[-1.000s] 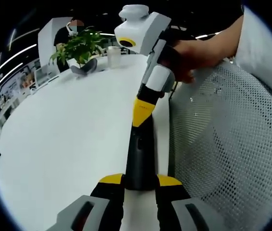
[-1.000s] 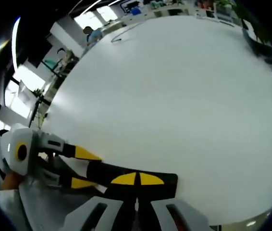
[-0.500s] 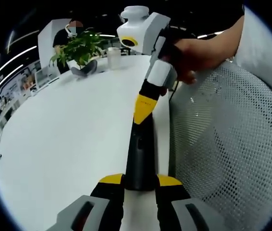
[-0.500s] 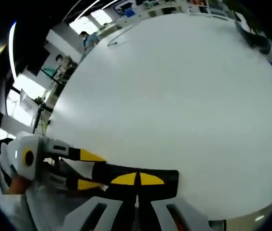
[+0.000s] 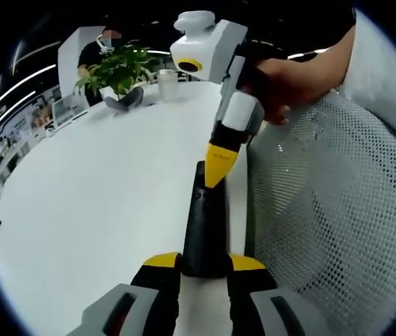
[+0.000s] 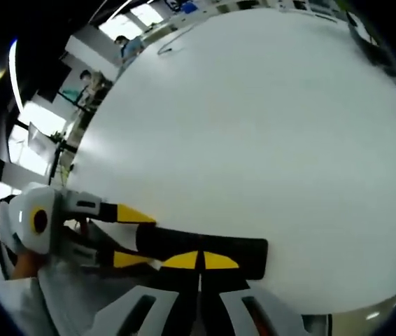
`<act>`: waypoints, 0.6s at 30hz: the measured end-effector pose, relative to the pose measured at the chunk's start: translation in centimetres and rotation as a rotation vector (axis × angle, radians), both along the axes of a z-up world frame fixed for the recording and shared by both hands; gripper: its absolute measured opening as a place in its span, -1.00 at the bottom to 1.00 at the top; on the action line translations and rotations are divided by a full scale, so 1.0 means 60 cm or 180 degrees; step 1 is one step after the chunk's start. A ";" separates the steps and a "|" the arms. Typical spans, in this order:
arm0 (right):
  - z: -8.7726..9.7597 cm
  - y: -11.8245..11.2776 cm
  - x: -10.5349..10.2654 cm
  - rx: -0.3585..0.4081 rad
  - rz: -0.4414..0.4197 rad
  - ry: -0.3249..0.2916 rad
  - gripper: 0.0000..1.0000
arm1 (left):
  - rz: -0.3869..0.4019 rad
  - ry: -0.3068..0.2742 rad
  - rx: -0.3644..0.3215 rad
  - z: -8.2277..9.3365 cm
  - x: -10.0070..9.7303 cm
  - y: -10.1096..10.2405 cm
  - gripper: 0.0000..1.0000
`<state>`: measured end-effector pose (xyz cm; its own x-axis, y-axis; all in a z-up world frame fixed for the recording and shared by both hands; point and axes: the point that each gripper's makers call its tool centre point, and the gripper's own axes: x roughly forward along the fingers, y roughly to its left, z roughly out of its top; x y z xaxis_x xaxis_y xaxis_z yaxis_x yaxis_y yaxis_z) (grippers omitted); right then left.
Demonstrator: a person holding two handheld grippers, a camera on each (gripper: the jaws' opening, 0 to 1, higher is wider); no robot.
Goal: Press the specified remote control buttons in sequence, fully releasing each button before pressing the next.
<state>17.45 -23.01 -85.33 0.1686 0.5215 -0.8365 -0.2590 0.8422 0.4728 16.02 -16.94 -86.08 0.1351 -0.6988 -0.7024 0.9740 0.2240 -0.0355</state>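
Note:
A long black remote lies lengthwise over the white table, near its right edge. My left gripper is shut on the remote's near end, one yellow-tipped jaw on each side. My right gripper, held by a hand, comes down from above with its jaws together and its yellow tip on the remote's far part. In the right gripper view, the right gripper has its tips shut together over the remote. The left gripper grips the remote's left end there.
A white mesh chair stands close against the table's right edge. A potted plant and a white cup sit at the far end of the table. People are in the background. The broad table top stretches away.
The right gripper's tip lifted slightly off the remote's far end, then came down again a little nearer to the left gripper. The left gripper has kept its hold.

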 end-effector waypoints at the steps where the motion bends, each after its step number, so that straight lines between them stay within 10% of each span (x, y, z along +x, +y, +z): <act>1: 0.000 0.000 0.000 -0.0008 0.0012 -0.0012 -1.00 | 0.0017 0.0019 -0.0010 0.000 0.000 0.000 -0.50; 12: -0.003 0.000 0.002 -0.0171 0.0195 -0.0151 -1.00 | -0.0051 -0.0032 0.0005 -0.001 0.000 -0.001 -0.51; 18: -0.001 -0.015 -0.005 -0.0205 0.0025 0.0155 -1.00 | -0.0077 -0.0050 0.0022 0.000 0.001 -0.001 -0.52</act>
